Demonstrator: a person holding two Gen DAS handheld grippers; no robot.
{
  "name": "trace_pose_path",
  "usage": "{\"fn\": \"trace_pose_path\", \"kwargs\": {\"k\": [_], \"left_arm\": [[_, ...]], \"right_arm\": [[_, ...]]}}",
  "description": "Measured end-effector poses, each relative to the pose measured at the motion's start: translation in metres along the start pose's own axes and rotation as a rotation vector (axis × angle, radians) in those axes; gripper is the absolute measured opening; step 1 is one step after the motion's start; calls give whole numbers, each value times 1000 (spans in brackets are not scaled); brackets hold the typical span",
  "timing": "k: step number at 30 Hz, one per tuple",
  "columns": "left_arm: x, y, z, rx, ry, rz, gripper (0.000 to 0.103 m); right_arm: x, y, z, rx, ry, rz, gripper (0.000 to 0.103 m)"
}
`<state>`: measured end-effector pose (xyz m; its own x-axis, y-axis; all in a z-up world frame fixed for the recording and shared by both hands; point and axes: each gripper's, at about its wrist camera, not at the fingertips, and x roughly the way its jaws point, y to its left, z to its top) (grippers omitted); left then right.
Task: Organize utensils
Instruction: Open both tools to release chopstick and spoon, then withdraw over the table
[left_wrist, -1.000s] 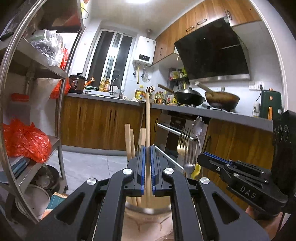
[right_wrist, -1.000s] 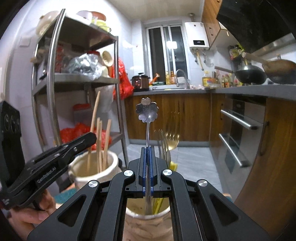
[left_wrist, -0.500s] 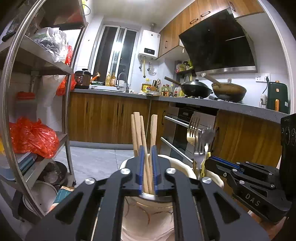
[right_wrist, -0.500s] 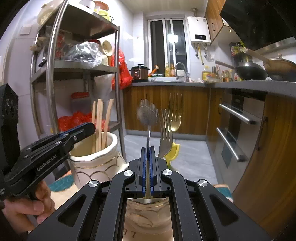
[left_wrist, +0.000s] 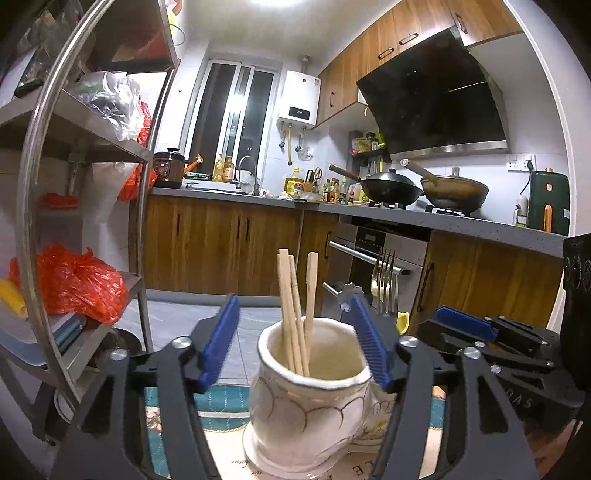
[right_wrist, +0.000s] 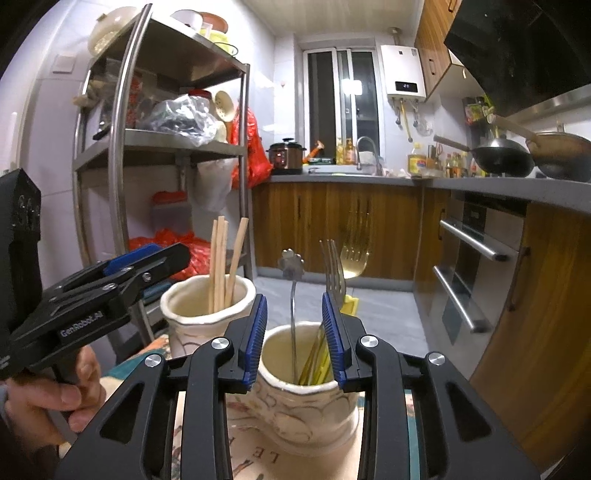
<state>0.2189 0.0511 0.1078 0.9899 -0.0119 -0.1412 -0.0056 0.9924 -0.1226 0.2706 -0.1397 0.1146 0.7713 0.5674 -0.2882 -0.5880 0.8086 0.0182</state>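
Observation:
My left gripper is opening over a white ceramic jar. Three wooden chopsticks stand loose in that jar, between the jaws and clear of the blue pads. In the right wrist view my right gripper is also opening, above a second white jar. A flower-handled spoon stands free between its jaws, beside forks. The chopstick jar sits to its left, with the left gripper held over it by a hand.
Both jars stand on a patterned mat. A steel shelf rack with red bags stands close on the left. Wooden cabinets and an oven run along the right, with woks on the counter.
Both grippers were shut, the left on a chopstick and the right on the spoon. They lowered these into the jars and let go; both pairs of jaws now stand apart.

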Motion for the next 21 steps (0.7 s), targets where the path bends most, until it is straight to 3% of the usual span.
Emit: {"fn": "trace_pose_path", "kwargs": {"k": [3, 11, 12, 15, 21], "left_arm": [[-9, 4, -2, -23, 20, 8, 77], [-39, 11, -15, -57, 87, 10, 88], [-42, 12, -17, -55, 87, 6, 90], [-47, 13, -25, -47, 114, 1, 93], [-44, 16, -41, -66, 209, -6, 96]], "right_arm": [[-6, -3, -2, 7, 11, -1, 47], [-22, -19, -16, 76, 87, 16, 49], [-24, -20, -18, 79, 96, 17, 52], [-31, -21, -25, 86, 125, 22, 75], [-36, -22, -43, 85, 208, 49, 84]]}}
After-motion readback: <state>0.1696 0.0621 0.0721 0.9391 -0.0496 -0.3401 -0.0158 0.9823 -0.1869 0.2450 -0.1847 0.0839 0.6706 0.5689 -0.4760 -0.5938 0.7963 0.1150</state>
